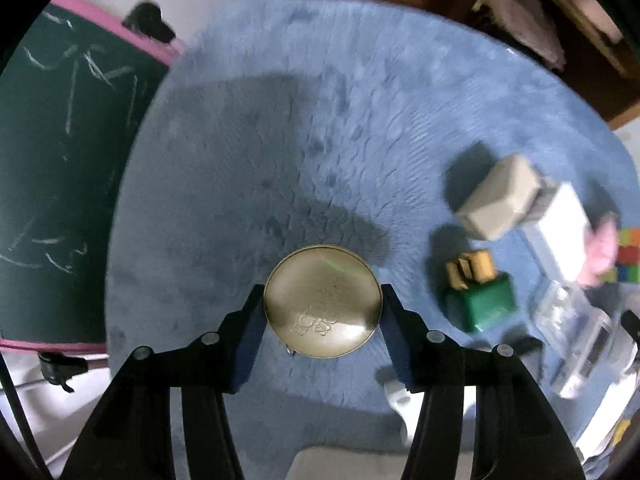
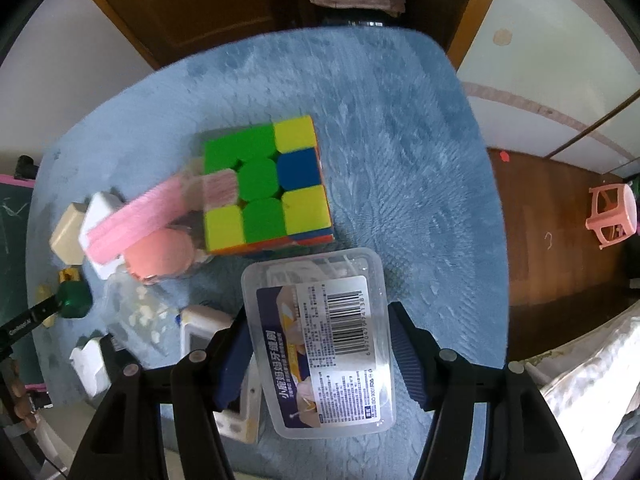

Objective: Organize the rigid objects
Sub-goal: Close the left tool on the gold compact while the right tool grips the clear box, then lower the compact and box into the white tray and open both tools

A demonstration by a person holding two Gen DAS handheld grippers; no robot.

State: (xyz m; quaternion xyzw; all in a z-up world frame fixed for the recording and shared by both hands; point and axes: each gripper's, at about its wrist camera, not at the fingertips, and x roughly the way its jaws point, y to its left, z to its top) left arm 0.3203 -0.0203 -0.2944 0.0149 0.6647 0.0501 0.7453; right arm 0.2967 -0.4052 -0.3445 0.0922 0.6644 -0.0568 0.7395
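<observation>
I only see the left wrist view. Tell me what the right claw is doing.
Observer: The right claw holds a clear plastic box, barcode label facing the camera.
Operator: Describe the cube; I only get its edge.
Observer: The cube sits just beyond the box, its top face green and yellow with one blue square.
Operator: Say what is against it.
Observer: A fuzzy pink strip overlaps the cube's left edge.
</observation>
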